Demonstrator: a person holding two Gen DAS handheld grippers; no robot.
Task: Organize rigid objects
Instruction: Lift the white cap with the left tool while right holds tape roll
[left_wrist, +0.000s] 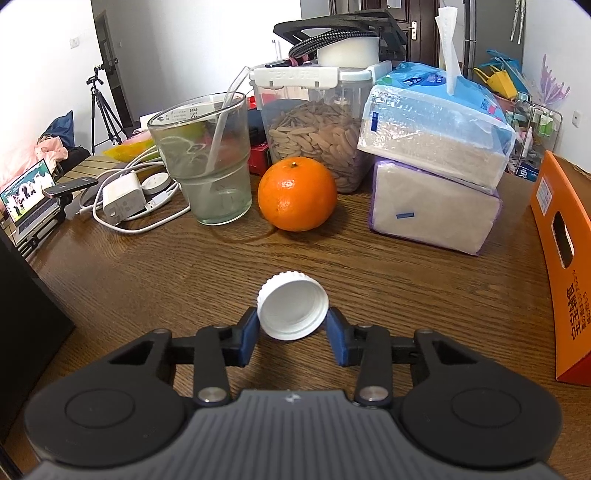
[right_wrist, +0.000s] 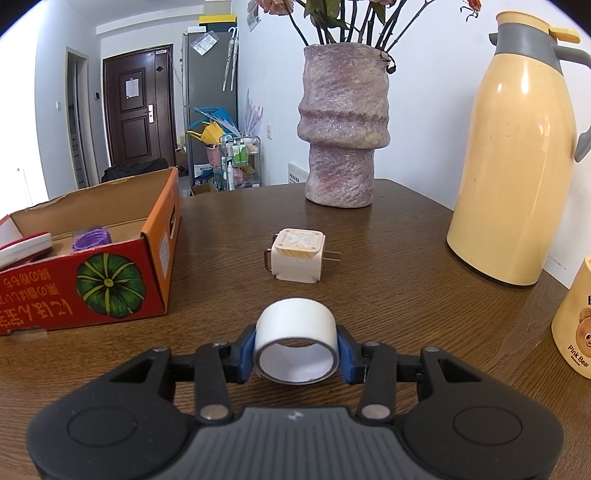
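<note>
The cap is white, the fruit orange. The box is red-orange with a green pumpkin print; the vase is mottled pink.

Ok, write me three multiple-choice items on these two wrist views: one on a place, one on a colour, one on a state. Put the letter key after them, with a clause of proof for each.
1. Where does the orange sit?
A. inside the cardboard box
B. on the table between the glass and the tissue packs
C. on top of the seed container

2. What colour is the ribbed ring lying in the cardboard box?
A. purple
B. green
C. yellow

3. What is the state of the right gripper?
A. open over the charger
B. shut on nothing
C. shut on a white tape roll

Key:
1 B, the orange rests on the wood with the glass at one side and the tissue packs at the other.
2 A, the ribbed ring in the box is purple.
3 C, both blue pads press the white tape roll, while the charger lies untouched beyond.
</note>
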